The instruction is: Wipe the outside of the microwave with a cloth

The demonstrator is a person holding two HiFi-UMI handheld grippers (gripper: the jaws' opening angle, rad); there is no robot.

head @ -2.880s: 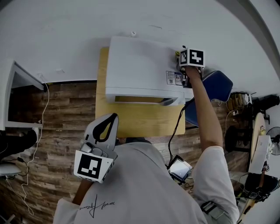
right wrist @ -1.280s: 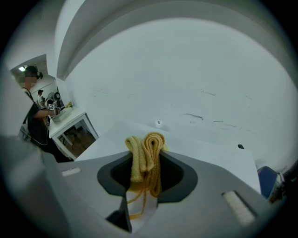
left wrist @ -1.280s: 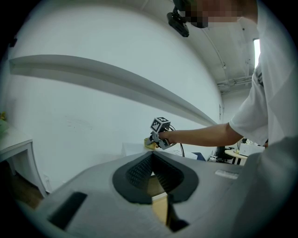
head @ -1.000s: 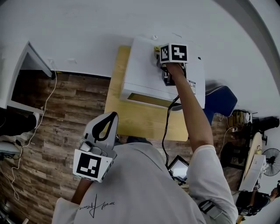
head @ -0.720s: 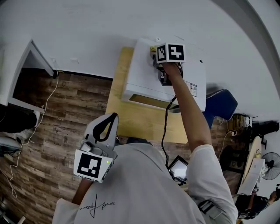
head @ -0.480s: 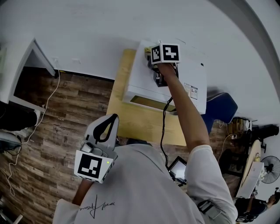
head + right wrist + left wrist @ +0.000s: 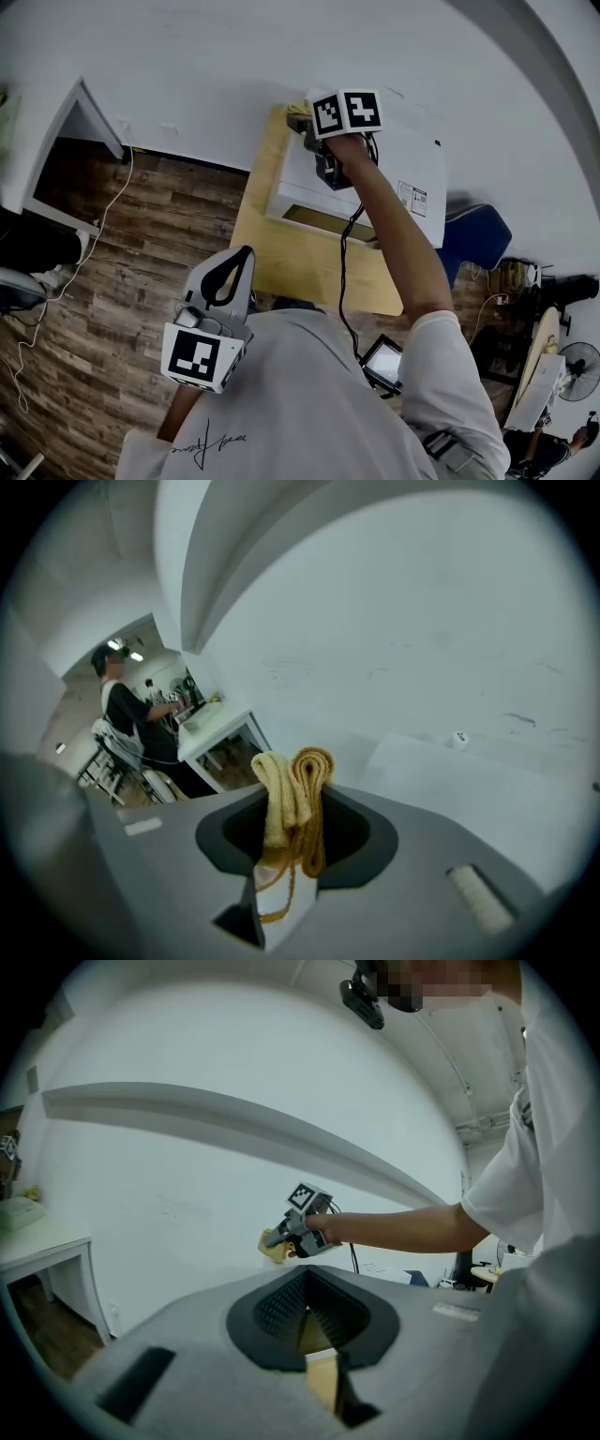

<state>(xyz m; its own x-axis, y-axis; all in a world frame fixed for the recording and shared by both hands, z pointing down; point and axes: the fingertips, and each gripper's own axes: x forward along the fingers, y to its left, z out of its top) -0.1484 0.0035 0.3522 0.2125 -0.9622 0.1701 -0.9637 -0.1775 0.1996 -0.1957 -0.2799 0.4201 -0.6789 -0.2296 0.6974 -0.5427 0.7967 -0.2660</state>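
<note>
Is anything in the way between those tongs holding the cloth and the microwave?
Nothing visible. The right tongs are shut on the folded yellow cloth, right at the white box-shaped microwave's top corner near the wall, with no object between them. Whether the cloth touches it, I cannot tell.

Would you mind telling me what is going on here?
A person is wiping a white microwave that sits on a wooden table. The right tool is shut on a folded yellow cloth at the far left corner of the microwave's top. The left tool hangs idle near the person's body, holding nothing.
</note>
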